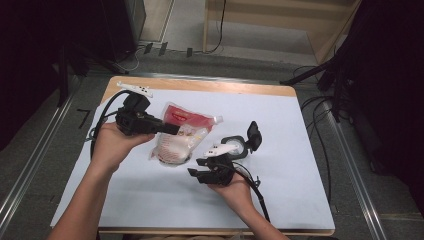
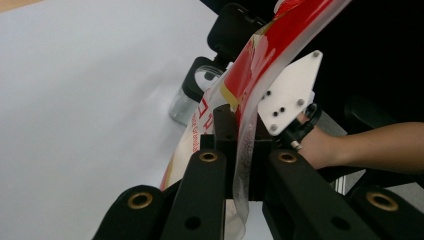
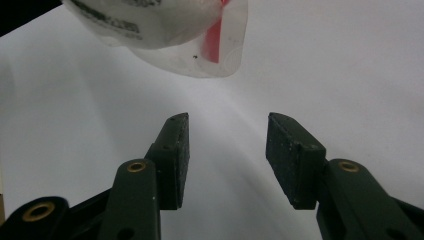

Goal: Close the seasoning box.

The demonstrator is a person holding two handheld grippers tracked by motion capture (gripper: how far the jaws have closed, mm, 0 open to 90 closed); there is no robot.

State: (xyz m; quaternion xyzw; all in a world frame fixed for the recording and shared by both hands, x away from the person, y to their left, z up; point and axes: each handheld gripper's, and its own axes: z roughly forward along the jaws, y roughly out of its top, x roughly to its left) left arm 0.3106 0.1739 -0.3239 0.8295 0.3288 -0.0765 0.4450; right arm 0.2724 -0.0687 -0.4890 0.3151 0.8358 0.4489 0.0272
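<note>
L tongs [image 1: 172, 129] I have clamped on pouch [image 1: 182, 131] edge, lifted | R tongs [image 1: 196, 167] half open, empty, below pouch | jar [image 1: 235, 146] on counter [image 1: 280, 200]

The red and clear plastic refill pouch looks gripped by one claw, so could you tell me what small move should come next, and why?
Probably bring the open right claw up to the lower end of the red and clear plastic refill pouch. The left claw is pinching the pouch's edge, its bottom hangs unsupported, and the open clear jar with the black flip lid stands nearby.
</note>
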